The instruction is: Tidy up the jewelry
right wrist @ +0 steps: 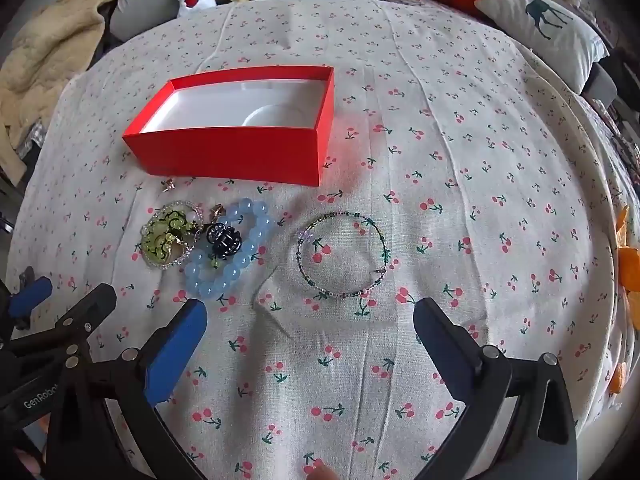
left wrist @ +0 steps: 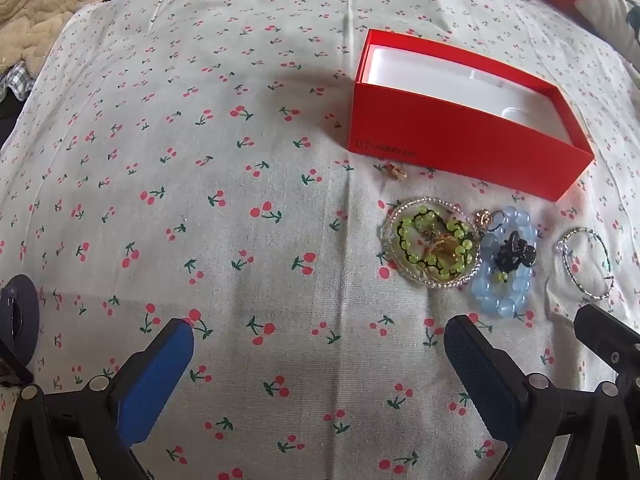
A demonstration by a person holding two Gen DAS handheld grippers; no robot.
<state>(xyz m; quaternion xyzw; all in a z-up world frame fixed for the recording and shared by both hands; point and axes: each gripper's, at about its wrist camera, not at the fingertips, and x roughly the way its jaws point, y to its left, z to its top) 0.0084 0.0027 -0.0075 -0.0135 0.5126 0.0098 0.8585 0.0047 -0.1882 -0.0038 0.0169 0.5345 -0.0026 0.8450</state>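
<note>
- Overhead, both tongs hang spread wide and empty above a cherry-print bedsheet (right wrist: 460, 152): left tongs (left wrist: 318, 360), right tongs (right wrist: 310, 340).
- An open red box (right wrist: 236, 152) sits empty on the sheet.
- Just in front of it lie a blue bead bracelet (right wrist: 240, 252), a green bead bracelet (right wrist: 164, 240), a black clip (right wrist: 224, 240) and a thin beaded bangle (right wrist: 342, 254), set apart to the right.

Open red box (right wrist: 236, 152) sits upper left, white inside, nothing in it. Below it: green bead bracelet (right wrist: 166, 240), blue bead bracelet (right wrist: 240, 252), thin beaded bangle (right wrist: 342, 254) lying flat.
</note>
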